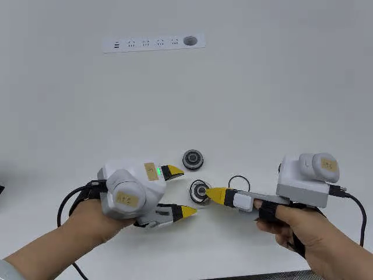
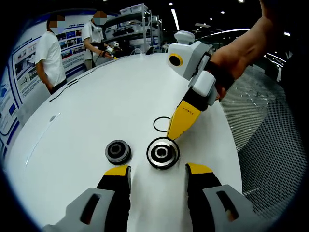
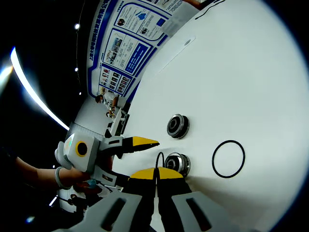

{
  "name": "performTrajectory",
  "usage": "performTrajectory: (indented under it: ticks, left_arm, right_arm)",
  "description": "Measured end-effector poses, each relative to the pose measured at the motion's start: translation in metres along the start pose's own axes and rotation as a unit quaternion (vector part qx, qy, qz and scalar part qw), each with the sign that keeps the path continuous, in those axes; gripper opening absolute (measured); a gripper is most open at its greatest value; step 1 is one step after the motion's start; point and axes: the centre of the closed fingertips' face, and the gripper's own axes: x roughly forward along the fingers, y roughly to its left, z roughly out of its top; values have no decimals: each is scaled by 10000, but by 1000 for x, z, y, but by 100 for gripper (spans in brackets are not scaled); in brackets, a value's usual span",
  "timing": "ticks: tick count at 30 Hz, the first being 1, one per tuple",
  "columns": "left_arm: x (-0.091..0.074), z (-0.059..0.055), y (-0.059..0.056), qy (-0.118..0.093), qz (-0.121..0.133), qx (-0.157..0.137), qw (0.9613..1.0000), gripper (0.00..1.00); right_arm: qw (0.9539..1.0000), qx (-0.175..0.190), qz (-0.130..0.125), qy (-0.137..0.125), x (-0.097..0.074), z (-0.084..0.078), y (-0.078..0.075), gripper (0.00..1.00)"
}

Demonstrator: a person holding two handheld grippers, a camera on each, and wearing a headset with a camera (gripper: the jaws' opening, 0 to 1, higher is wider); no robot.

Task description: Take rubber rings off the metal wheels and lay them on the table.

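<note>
Two metal wheels lie on the white table (image 1: 280,105): a far wheel (image 1: 193,159) (image 2: 118,151) (image 3: 177,125) and a near wheel (image 1: 200,191) (image 2: 162,152) (image 3: 176,163). My left gripper (image 1: 181,191) (image 2: 158,170) stands open, one jaw on each side of the near wheel, short of touching it. My right gripper (image 1: 214,195) (image 3: 156,170) is shut at that wheel's rim, pinching a thin black rubber ring (image 3: 160,157) that curves up from its tips. A loose rubber ring (image 1: 239,175) (image 2: 154,124) (image 3: 213,159) lies flat just beyond.
A white power strip (image 1: 154,43) lies at the back of the table. The table's front edge runs just below my hands. In the left gripper view two people (image 2: 50,53) stand past the far end of the table.
</note>
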Motion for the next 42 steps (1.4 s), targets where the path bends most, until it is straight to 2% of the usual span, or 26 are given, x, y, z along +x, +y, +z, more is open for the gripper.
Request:
performTrajectory:
  ticks: [6, 11, 19, 26, 32, 42]
  left_arm:
    - [-3, -2, 3, -37, 76, -90, 9999, 53]
    - [-5, -4, 6, -34, 107, -152, 9998, 54]
    - [-8, -6, 10, -59, 195, -237, 9995, 57]
    - [-9, -7, 10, -70, 235, -308, 9992, 61]
    - [-11, -9, 11, -61, 276, -343, 9990, 61]
    - [-13, -13, 12, -27, 299, -379, 9988, 60]
  right_arm:
    - [10000, 26, 24, -74, -6, 2, 3, 2]
    - [9997, 69, -41, -215, -16, 8, -2, 2]
    - [9984, 202, -234, -471, -39, 16, -19, 2]
    - [9973, 263, -336, -601, -49, 22, -27, 2]
    - [9955, 383, -493, -710, -54, 27, -43, 2]
    - [9945, 360, -777, -606, -56, 26, -64, 2]
